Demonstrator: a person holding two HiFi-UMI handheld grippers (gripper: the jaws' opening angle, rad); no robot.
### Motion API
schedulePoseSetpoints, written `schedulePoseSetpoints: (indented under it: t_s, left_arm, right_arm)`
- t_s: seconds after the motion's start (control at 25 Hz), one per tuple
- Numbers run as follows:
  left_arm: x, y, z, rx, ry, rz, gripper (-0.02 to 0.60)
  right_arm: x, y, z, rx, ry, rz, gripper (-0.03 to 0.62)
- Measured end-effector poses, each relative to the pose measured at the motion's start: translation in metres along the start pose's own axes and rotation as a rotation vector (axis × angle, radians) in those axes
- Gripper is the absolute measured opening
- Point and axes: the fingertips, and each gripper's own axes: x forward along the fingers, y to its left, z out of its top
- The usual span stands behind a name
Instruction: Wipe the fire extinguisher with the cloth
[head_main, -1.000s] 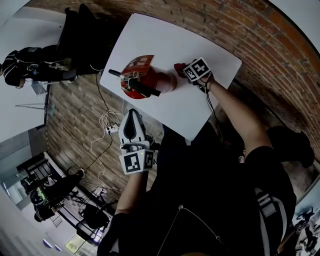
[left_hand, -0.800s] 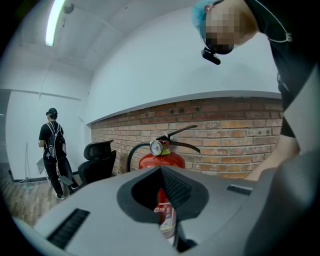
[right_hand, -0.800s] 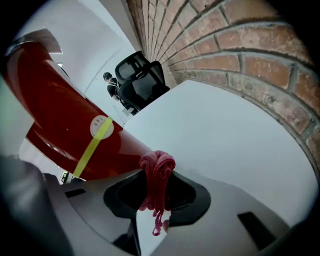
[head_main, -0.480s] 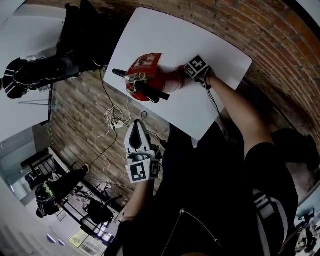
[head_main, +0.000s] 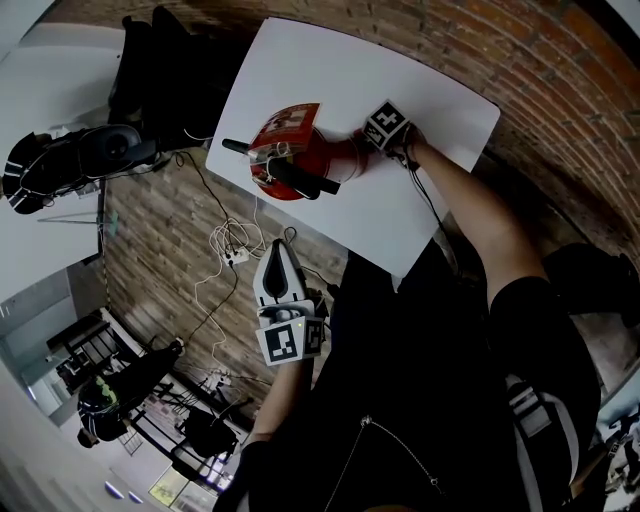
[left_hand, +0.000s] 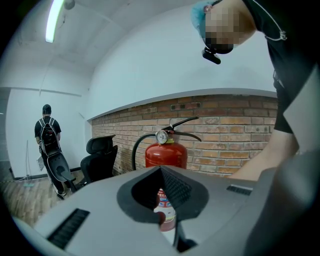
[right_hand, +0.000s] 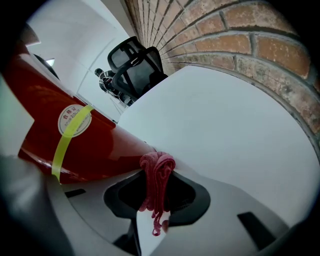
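A red metal fire extinguisher (head_main: 290, 160) with a black hose and lever stands upright on the white rectangular counter (head_main: 400, 70), near the edge closest to the person. The right gripper (right_hand: 158, 167) is clenched on a bunched dark-pink cloth (right_hand: 156, 190), and the cloth's folded end is pressed against the lower side of the red cylinder, just beside a round label crossed by a yellow band (right_hand: 67, 140). A loose strand of the cloth hangs down between the jaws.

The left gripper (head_main: 278, 262) hovers off the counter, well apart from the extinguisher, with its tip aimed toward it. Its jaws are closed together with nothing between them. In the left gripper view the extinguisher's pressure gauge and top rise above the closed tip. A red brick wall (left_hand: 225, 135) runs behind the counter, and a black office chair (left_hand: 100, 157) stands by its far end.
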Motion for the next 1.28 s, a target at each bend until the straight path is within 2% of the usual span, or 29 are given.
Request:
schedulePoseSetpoints:
  t_s: [0.12, 0.36, 0.52, 0.64, 0.72, 1.0, 1.28]
  left_arm:
    - [-0.001, 0.000, 0.002, 0.014, -0.021, -0.021, 0.009]
    - [0.000, 0.001, 0.002, -0.002, 0.004, -0.030, 0.009]
    - [0.001, 0.000, 0.005, 0.037, -0.038, -0.065, 0.009]
    - [0.003, -0.003, 0.007, 0.020, -0.023, -0.064, 0.009]
    - [0.004, -0.006, 0.012, 0.009, -0.041, -0.067, 0.009]
    - [0.003, -0.013, 0.016, 0.039, -0.064, -0.090, 0.009]
    - [0.001, -0.022, 0.016, 0.022, -0.025, -0.080, 0.009]
  right_arm:
    - [-0.005, 0.007, 0.000, 0.008, -0.010, 0.013, 0.112]
    - [-0.022, 0.020, 0.004, 0.005, -0.036, 0.007, 0.112]
    - [-0.039, 0.031, 0.010, -0.012, -0.054, 0.014, 0.112]
    - [-0.051, 0.039, 0.016, -0.023, -0.069, 0.029, 0.114]
    - [-0.058, 0.043, 0.019, -0.030, -0.077, 0.040, 0.114]
    - [-0.081, 0.059, 0.028, -0.066, -0.104, 0.072, 0.114]
    - [-0.095, 0.069, 0.033, -0.102, -0.111, 0.067, 0.114]
